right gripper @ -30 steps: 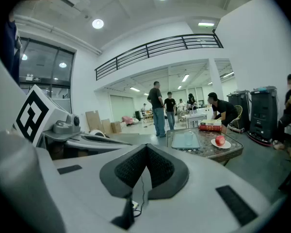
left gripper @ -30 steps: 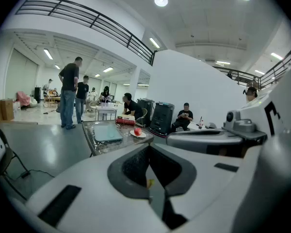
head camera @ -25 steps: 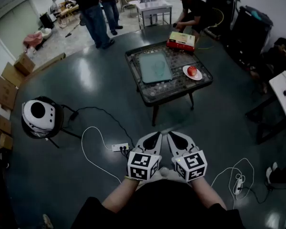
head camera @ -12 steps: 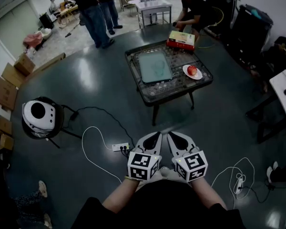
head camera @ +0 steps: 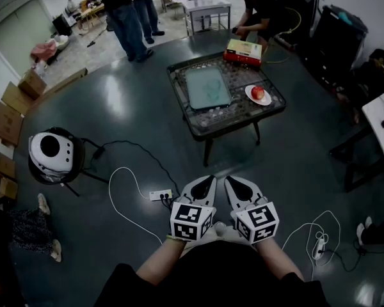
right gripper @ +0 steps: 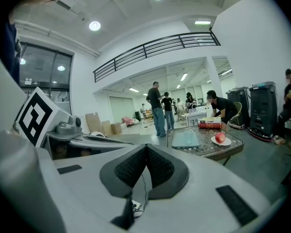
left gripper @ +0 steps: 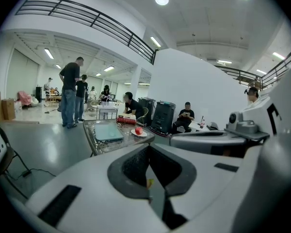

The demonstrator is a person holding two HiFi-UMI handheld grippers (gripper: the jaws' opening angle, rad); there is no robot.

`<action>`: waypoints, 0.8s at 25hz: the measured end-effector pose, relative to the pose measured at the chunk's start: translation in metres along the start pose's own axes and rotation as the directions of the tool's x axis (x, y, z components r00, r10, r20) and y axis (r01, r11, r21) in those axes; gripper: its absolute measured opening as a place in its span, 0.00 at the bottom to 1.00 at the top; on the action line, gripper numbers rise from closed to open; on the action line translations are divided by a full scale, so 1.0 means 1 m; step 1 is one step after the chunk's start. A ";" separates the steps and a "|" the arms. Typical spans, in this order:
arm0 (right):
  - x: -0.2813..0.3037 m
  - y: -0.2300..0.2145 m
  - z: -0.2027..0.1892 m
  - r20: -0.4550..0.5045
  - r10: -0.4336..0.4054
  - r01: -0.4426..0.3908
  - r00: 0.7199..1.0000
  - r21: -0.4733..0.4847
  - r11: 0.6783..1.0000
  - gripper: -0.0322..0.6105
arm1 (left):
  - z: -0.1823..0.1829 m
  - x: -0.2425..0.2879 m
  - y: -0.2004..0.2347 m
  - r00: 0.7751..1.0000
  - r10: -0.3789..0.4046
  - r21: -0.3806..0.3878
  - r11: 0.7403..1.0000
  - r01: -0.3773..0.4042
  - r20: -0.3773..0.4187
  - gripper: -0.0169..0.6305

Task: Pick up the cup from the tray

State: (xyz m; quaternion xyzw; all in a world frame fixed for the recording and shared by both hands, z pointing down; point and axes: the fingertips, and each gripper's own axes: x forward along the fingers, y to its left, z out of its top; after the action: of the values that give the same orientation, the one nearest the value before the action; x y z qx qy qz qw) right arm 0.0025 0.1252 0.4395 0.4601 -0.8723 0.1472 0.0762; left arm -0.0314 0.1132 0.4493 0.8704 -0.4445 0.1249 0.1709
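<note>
The left gripper (head camera: 209, 180) and right gripper (head camera: 230, 181) sit side by side near the person's body, each with jaws closed together on nothing. The clear cup (right gripper: 187, 135), only faintly visible, stands on the teal tray (head camera: 208, 88) atop the low surface (head camera: 243, 112), well apart ahead of both.

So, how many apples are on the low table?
1. The red apple lies on the white plate near the right edge of the table, to the right of the tray. No other shows, though the box at the back may hide a little.
</note>
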 end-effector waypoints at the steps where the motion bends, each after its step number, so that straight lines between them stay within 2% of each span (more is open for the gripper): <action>1: 0.000 -0.001 0.000 0.000 0.000 0.000 1.000 0.002 1.000 0.06 | 0.000 0.000 0.000 1.000 0.002 -0.001 1.000 -0.002 -0.001 0.04; 20: 0.016 -0.017 0.002 -0.010 0.032 -0.031 0.999 0.043 0.999 0.06 | 0.004 0.016 0.016 0.999 0.051 -0.024 0.998 -0.051 -0.018 0.04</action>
State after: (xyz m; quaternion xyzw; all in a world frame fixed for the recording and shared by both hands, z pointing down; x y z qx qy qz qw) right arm 0.0074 0.1034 0.4449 0.4471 -0.8757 0.1693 0.0686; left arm -0.0345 0.0910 0.4544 0.8554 -0.4667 0.1312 0.1823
